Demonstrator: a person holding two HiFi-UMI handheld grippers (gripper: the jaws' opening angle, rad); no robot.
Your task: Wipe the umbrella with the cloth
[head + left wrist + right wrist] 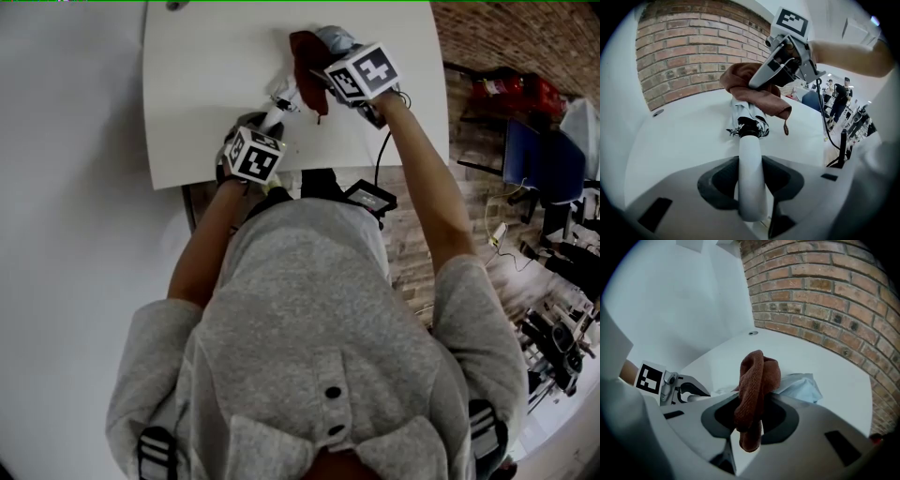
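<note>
- Umbrella [750, 123] is folded up and lying on the white worktop [202, 89], with its white handle pointing at the near edge. That edge is just behind the handle, so things are tight on that side.
- Left gripper [751, 187] has its fingers closed around the handle, gripping it from both sides.
- A bit further along, the brown cloth [757, 380] is draped over the bunched canopy. The right gripper [750, 420] has its fingers pinched on a fold of it, and the loose end hangs down between them.
- In the head view the two grippers sit close together, and the worktop's right edge is near the right one. Plain white surface runs off to the left and ahead of the umbrella.
- Hard to see: the cloth and the right gripper cover the middle of the canopy, so only some pale fabric pokes out beyond. The left gripper's marker cube hides part of the near edge.
- Far side has a small dark round spot [658, 113] on the worktop, can't tell what it is, then the brick wall [684, 56] right behind.
</note>
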